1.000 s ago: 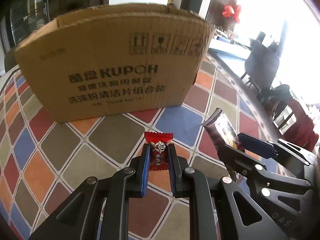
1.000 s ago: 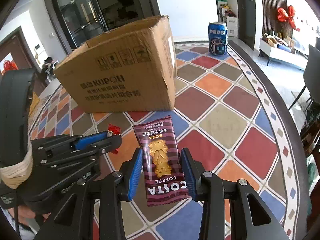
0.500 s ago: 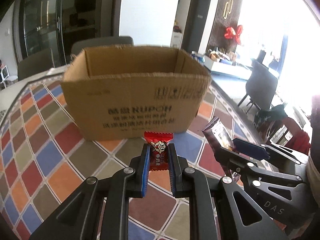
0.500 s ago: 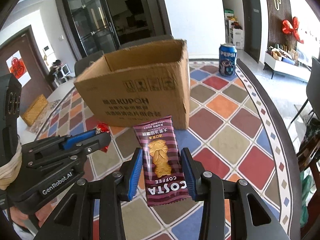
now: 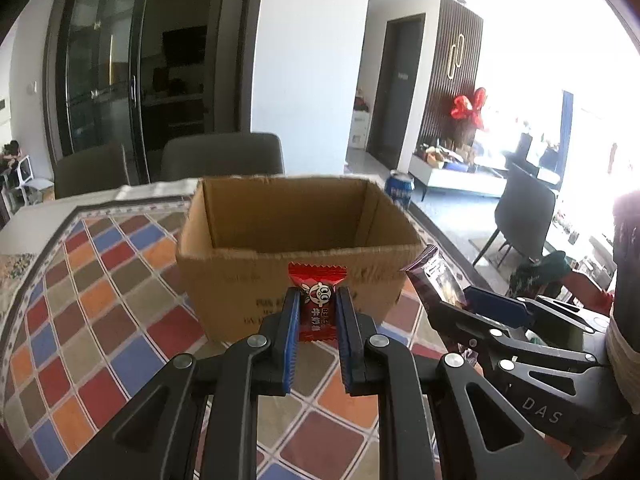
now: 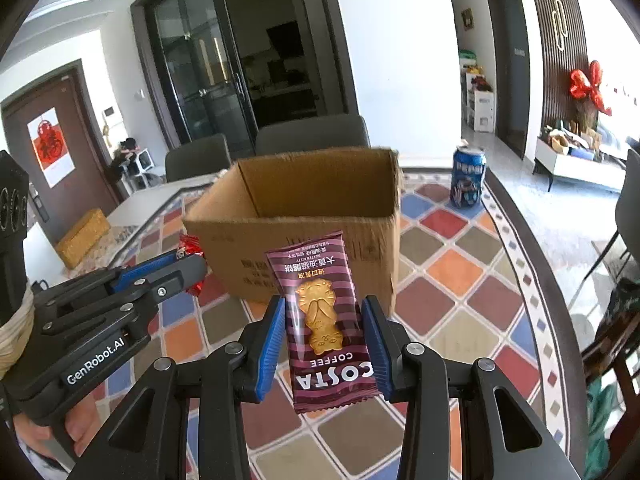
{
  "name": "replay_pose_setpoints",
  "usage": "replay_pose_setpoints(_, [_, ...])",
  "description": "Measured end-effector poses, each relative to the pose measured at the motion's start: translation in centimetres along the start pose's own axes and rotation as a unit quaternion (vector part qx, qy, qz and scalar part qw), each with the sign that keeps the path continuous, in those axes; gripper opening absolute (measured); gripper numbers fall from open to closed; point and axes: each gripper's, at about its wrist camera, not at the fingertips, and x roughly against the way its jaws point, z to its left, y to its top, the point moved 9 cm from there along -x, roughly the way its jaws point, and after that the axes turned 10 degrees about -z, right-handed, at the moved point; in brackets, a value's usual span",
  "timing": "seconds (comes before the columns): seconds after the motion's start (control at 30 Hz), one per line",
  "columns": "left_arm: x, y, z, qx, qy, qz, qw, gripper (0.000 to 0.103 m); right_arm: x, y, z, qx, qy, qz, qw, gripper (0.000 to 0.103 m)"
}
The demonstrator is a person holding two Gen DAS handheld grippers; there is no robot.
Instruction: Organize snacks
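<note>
My left gripper (image 5: pixel 317 304) is shut on a small red candy (image 5: pixel 317 300), held in the air in front of the open cardboard box (image 5: pixel 296 240). My right gripper (image 6: pixel 323 316) is shut on a maroon Costa Coffee biscuit packet (image 6: pixel 320 320), also held up before the box (image 6: pixel 304 208). The two grippers are side by side; the left gripper (image 6: pixel 188 268) with its candy (image 6: pixel 190 246) shows in the right wrist view, the right gripper (image 5: pixel 460 300) with its packet (image 5: pixel 436 280) in the left wrist view. The box interior visible looks empty.
The box stands on a table with a colourful diamond-pattern cloth (image 6: pixel 452 272). A blue Pepsi can (image 6: pixel 467 178) stands right of the box at the back. Grey chairs (image 5: pixel 222 156) stand behind the table. A yellowish block (image 6: pixel 82 236) lies at far left.
Both grippers have risen with their snacks, so the box's open top and inside now show. Grips are unchanged.
</note>
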Motion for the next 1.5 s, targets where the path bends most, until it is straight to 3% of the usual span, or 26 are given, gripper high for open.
replay_pose_setpoints(0.6, [-0.6, 5.5, 2.9, -0.019, 0.031, -0.047, 0.9982, 0.018, -1.2, 6.3, 2.1, 0.035, 0.008, -0.045, 0.998, 0.040])
replay_pose_setpoints(1.03, [-4.4, 7.5, 4.3, -0.027, 0.044, -0.023, 0.9984, 0.018, -4.2, 9.9, 2.8, 0.059, 0.003, -0.055, 0.997, 0.040])
replay_pose_setpoints(1.37, [-8.3, 7.9, 5.5, -0.023, 0.056, 0.010, 0.9981, 0.022, -8.0, 10.8, 1.8, 0.055, -0.003, -0.037, 0.998, 0.041])
replay_pose_setpoints(1.43, [-8.9, 7.9, 5.8, -0.019, 0.066, 0.017, 0.9975, 0.036, -8.7, 10.9, 1.4, 0.050, -0.007, -0.033, 0.998, 0.047])
replay_pose_setpoints(1.5, [-9.0, 7.8, 6.0, -0.018, 0.072, 0.020, 0.9971, 0.038, -9.5, 10.8, 0.9, 0.039, -0.012, -0.021, 0.999, 0.061])
